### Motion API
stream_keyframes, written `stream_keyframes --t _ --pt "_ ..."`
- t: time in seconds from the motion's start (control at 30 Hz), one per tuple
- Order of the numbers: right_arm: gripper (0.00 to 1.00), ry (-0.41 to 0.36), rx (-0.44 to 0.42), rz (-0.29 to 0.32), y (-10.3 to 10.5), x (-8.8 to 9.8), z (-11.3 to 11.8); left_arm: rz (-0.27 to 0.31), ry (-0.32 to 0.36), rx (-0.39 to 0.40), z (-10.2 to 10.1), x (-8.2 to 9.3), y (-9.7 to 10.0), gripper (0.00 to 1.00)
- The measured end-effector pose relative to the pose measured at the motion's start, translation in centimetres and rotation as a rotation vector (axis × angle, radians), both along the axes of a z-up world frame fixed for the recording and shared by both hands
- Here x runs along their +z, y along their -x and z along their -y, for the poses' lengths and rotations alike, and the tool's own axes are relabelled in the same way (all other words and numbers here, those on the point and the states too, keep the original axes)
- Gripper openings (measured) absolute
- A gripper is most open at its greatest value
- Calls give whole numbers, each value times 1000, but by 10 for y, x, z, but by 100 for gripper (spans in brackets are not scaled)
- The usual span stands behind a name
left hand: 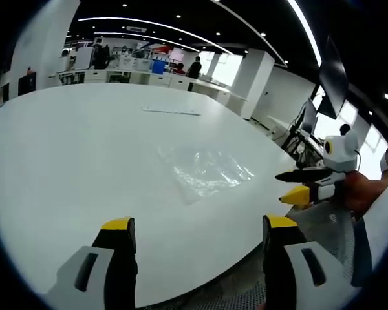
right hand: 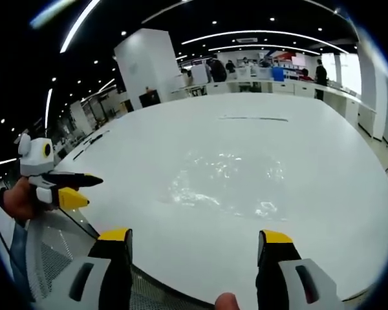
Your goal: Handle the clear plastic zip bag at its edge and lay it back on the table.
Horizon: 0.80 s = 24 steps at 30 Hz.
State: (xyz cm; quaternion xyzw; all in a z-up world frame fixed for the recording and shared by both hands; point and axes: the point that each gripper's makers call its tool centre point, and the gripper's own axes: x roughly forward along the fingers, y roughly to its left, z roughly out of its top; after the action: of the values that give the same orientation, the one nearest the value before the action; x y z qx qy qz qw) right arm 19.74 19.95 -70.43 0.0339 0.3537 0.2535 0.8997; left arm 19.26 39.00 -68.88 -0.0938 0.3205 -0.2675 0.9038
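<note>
The clear plastic zip bag [left hand: 204, 171] lies flat and crinkled on the white table [left hand: 71, 155], right of centre in the left gripper view. My left gripper [left hand: 199, 226] is open, its yellow-tipped jaws short of the bag near the table's front edge. The right gripper [left hand: 302, 184] comes in from the right, off the table's edge, its jaws apart. In the right gripper view the bag [right hand: 226, 181] lies on the table [right hand: 323, 148] ahead of my open right gripper [right hand: 194, 237]. The left gripper [right hand: 68, 187] shows at the left, held by a hand.
A thin long strip [left hand: 171, 111] lies on the table beyond the bag, also the strip [right hand: 253, 119]. Desks and several people stand at the far side of the room [left hand: 142, 64]. A white pillar [right hand: 149, 64] rises behind the table.
</note>
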Motion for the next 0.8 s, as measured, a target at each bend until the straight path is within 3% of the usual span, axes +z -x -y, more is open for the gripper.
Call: stream_keyframes --t 0.33,0.8 --pt "79 20 39 -13 2 -3 -6 -4 -1 -1 0 0 0 80" --pt "77 38 69 -19 -21 -7 -17 -5 -11 -7 -1 -4 0 79"
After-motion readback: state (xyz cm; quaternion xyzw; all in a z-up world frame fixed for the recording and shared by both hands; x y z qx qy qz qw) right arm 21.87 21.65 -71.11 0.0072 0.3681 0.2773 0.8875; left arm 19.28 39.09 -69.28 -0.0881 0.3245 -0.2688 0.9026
